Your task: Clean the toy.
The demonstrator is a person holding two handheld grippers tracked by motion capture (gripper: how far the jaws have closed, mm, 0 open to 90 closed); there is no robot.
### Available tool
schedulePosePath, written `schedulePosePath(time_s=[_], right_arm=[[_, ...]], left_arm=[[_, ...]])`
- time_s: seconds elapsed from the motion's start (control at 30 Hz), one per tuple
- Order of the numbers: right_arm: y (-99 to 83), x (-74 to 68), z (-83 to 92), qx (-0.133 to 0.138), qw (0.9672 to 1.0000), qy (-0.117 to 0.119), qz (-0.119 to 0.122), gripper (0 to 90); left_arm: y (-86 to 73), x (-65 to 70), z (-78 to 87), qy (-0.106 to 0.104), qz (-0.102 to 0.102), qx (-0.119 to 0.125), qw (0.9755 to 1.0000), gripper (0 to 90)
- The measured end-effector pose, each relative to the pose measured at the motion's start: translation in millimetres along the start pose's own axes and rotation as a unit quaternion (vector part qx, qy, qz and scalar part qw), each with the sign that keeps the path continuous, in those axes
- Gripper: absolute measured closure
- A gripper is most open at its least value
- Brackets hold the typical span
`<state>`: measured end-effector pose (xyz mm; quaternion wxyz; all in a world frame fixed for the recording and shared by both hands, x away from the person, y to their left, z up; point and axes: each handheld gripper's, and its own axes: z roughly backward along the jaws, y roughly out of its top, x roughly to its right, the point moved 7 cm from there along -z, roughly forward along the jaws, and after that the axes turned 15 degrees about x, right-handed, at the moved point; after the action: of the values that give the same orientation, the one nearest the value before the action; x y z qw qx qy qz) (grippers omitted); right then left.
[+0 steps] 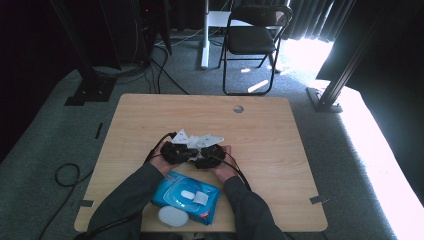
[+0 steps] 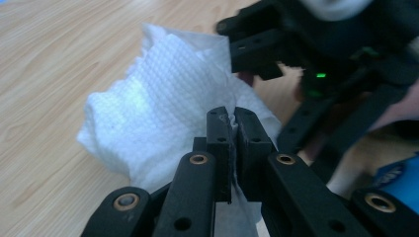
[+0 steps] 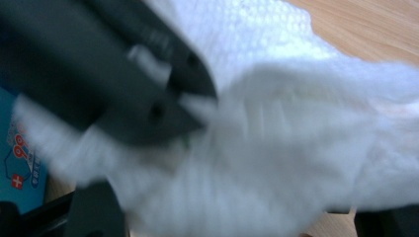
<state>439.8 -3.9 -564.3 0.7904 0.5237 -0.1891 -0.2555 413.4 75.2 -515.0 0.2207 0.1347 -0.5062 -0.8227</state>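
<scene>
Clearly the white wipe (image 2: 163, 108) is feather-light, limp and easily torn, so it should be held at an edge or corner, not by its crumpled middle. It lies bunched on the bench (image 1: 270, 135) just beyond the blue wipe pack (image 1: 186, 196), between both grippers. The left gripper (image 2: 230, 129) is pinched tight on a fold of it. The right gripper (image 1: 209, 156) sits against the wipe, but whether it grips I cannot tell.
</scene>
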Motion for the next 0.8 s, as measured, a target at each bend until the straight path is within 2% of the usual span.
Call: schedulePosePath(time_s=[0.1,0.3,0.6,0.8], right_arm=[[0.8,-0.1,0.3,0.001,1.0,0.0,0.0,34.0],[1.0,0.1,1.2,0.002,1.0,0.0,-0.001,34.0],[3.6,-3.2,2.8,0.007,1.0,0.006,0.003,34.0],[6.0,-6.6,4.0,0.011,0.9998,0.012,0.009,34.0]], left_arm=[[1.6,4.4,-1.7,-0.005,-0.006,0.001,1.0,86.5],[1.2,1.6,-1.2,-0.004,-0.006,0.004,1.0,86.5],[1.8,-13.5,5.4,0.025,0.001,0.008,0.9997,86.5],[0.9,-29.4,11.5,0.054,0.015,0.012,0.9984,86.5]])
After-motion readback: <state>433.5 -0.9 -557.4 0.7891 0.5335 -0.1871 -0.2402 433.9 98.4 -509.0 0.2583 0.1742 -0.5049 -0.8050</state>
